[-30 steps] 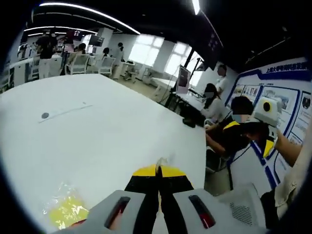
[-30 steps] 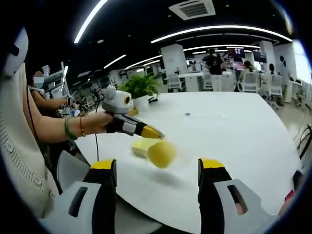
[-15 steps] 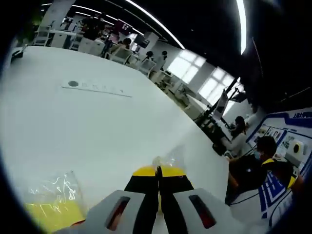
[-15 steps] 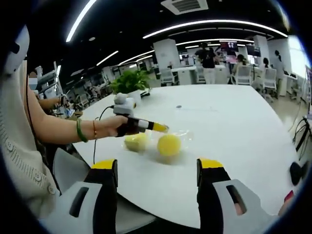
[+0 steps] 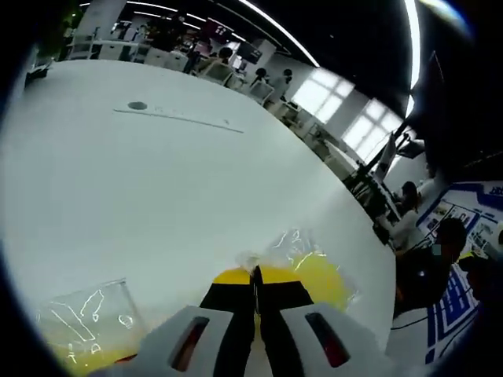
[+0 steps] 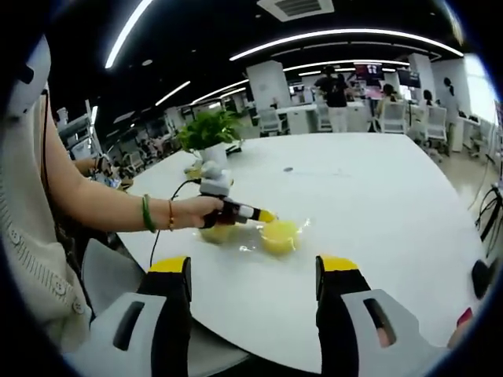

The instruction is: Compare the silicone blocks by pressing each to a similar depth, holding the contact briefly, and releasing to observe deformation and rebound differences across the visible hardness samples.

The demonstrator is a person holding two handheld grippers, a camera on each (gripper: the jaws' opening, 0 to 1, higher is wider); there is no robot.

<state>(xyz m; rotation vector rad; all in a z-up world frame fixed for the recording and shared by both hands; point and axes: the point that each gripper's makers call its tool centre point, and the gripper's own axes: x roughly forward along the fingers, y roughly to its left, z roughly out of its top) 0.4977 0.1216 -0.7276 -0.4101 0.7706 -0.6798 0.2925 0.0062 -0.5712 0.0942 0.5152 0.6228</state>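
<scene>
A large white table (image 6: 377, 204) carries the work, running far back toward an office of chairs and desks, with a potted plant (image 6: 207, 132) at its far left corner. Near the table's left edge lie two yellow silicone blocks, each in a clear bag: a round one (image 6: 280, 236) on the right and a paler one (image 6: 218, 232) just to its left, partly behind the person's hand (image 6: 198, 212).

The left gripper (image 6: 266, 216) is clenched, its yellow tips meeting at the crinkled top of the round block's bag (image 5: 314, 271); whether they pinch the film or just press on it cannot be told. The second bagged block (image 5: 86, 330) sits at that view's near left. The right gripper (image 6: 253, 302) is released, jaws wide apart, hanging well back from both blocks.

By my reading, the comparison is at an early stage: one sample is under contact, and the paler block remains to be pressed, held and released.
</scene>
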